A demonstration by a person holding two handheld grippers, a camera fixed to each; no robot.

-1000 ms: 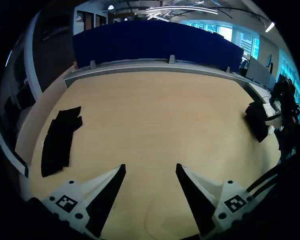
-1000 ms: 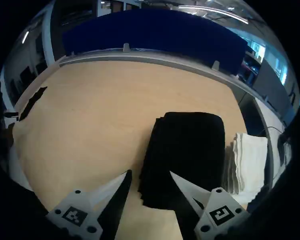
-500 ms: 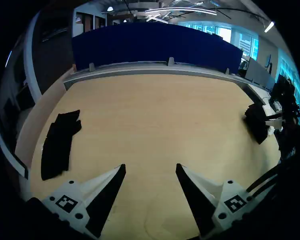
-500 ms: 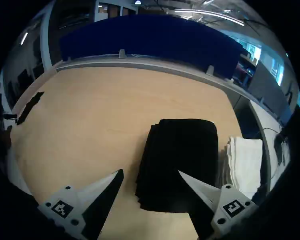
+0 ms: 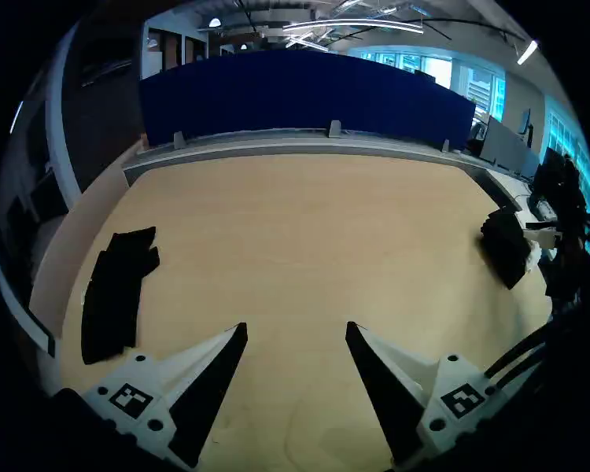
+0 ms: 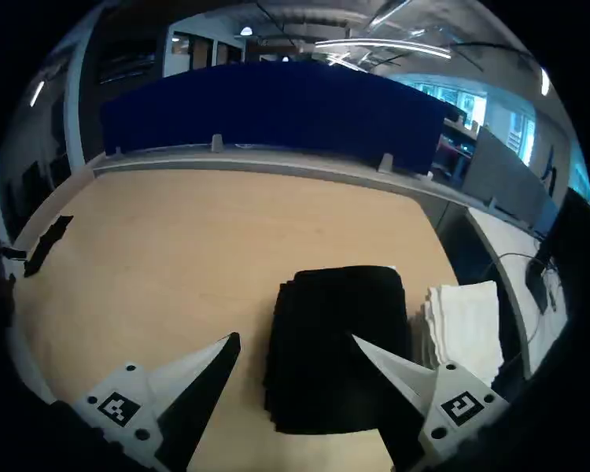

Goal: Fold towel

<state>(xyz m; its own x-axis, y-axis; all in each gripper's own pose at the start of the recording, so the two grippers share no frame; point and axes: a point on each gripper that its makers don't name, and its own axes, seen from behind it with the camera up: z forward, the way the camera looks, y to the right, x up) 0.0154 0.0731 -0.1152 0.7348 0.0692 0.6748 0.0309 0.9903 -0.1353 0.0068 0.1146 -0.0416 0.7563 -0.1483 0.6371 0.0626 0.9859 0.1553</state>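
A stack of folded black towels (image 6: 336, 346) lies on the wooden table (image 6: 185, 236), just ahead of my right gripper (image 6: 295, 346), which stands open above its near edge, holding nothing. The same stack (image 5: 506, 248) appears at the far right of the left gripper view. A crumpled black towel (image 5: 116, 287) lies at the table's left edge, and shows small (image 6: 47, 242) in the right gripper view. My left gripper (image 5: 296, 334) is open over bare tabletop (image 5: 311, 228), well away from both.
A stack of folded white towels (image 6: 464, 330) sits right of the black stack. A blue partition (image 5: 303, 90) runs along the table's far edge. Another desk with cables (image 6: 523, 267) lies beyond the right edge. A dark figure (image 5: 566, 228) stands by the stack.
My right gripper has opened wider and pulled back and up from the black stack. The left gripper has barely shifted.
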